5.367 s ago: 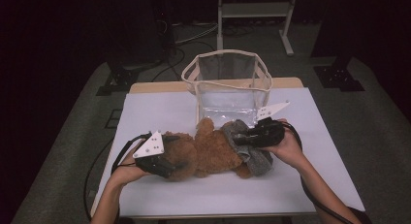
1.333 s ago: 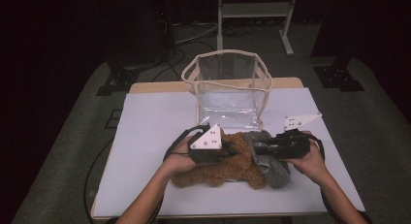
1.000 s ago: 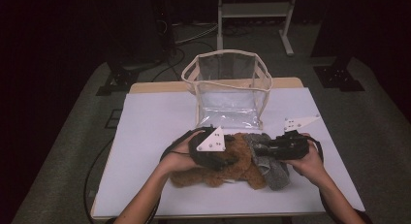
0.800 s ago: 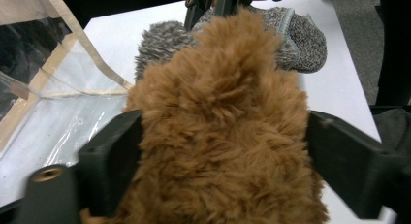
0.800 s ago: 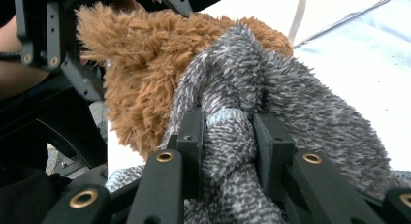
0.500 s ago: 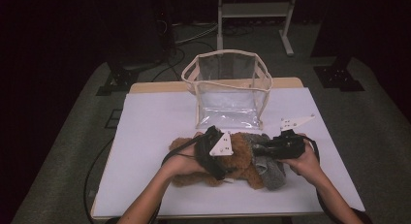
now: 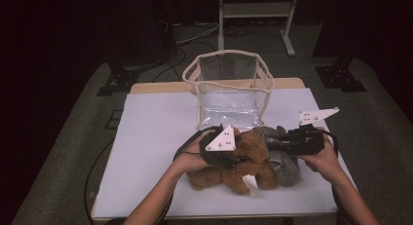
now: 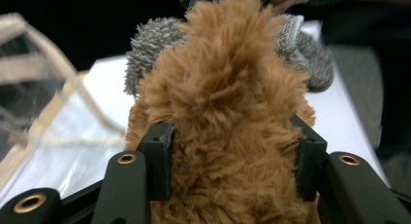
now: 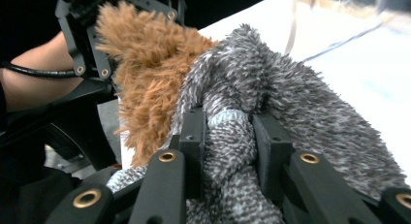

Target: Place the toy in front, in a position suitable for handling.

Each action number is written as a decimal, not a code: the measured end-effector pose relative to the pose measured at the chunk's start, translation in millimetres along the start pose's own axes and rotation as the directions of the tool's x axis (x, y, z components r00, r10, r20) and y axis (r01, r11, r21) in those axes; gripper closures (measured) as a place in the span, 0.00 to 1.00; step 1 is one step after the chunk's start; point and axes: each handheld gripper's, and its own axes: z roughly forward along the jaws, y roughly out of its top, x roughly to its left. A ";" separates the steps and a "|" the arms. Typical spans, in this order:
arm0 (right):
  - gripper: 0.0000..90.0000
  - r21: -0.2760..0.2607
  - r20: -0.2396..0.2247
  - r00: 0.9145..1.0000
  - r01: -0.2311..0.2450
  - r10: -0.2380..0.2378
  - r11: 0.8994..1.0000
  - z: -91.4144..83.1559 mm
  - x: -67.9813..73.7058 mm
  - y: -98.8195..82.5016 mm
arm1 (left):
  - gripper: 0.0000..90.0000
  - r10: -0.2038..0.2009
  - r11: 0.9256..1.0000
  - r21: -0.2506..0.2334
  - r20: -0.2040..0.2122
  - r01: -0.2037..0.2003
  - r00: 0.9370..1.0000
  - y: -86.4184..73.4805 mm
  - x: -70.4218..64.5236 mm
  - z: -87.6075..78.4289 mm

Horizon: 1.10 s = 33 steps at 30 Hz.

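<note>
- The shaggy brown plush teddy bear lay on the white worktop, just in front of the clear plastic bag with cream fabric trim, with its grey knitted garment bunched at its right end.
- The left tongs had just been closing, and in the left gripper view their black pads pressed into the brown fur on both sides, so they were clamped on the bear's body.
- The right tongs were clamped on a twisted fold of the grey knit, seen squeezed between the pads in the right gripper view.
- Judged from this, the step in hand was pulling the garment along or off the bear, with one hand anchoring and the other tugging.
- To do it well, the left grip needed to bite the stuffing beneath, not just loose fur, or the bear would slide.
- The right pull was best kept steady and in line with the bear's body, away from the left tongs, so the knit slid rather than stretched.
- Keeping the toy low over the worktop and clear of the bag would have avoided tipping that bag.
</note>
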 end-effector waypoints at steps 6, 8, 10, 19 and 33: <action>0.77 0.051 0.020 0.999 0.023 -0.025 0.998 -2.1 6.7 5.3 | 0.45 -0.029 1.000 0.012 0.025 0.029 0.999 -7.1 -1.9 5.9; 0.77 0.057 0.016 1.000 0.012 -0.013 0.998 3.7 3.4 1.0 | 0.37 -0.023 0.998 0.056 0.015 0.022 1.000 -7.0 -3.3 6.9; 0.77 0.049 0.011 1.000 -0.003 0.003 0.999 8.1 -0.5 -3.8 | 0.29 -0.017 0.996 0.087 0.019 0.015 1.000 -6.5 -2.9 7.3; 0.77 -0.001 -0.031 0.997 -0.071 0.071 0.997 10.2 -13.8 -17.7 | 0.04 -0.009 0.983 0.185 0.013 0.007 1.000 -6.9 -3.2 21.5; 0.79 -0.045 -0.032 0.999 -0.037 0.036 0.998 -14.5 -5.3 -0.5 | 0.46 0.006 1.000 0.015 0.016 -0.007 1.000 11.8 2.6 22.0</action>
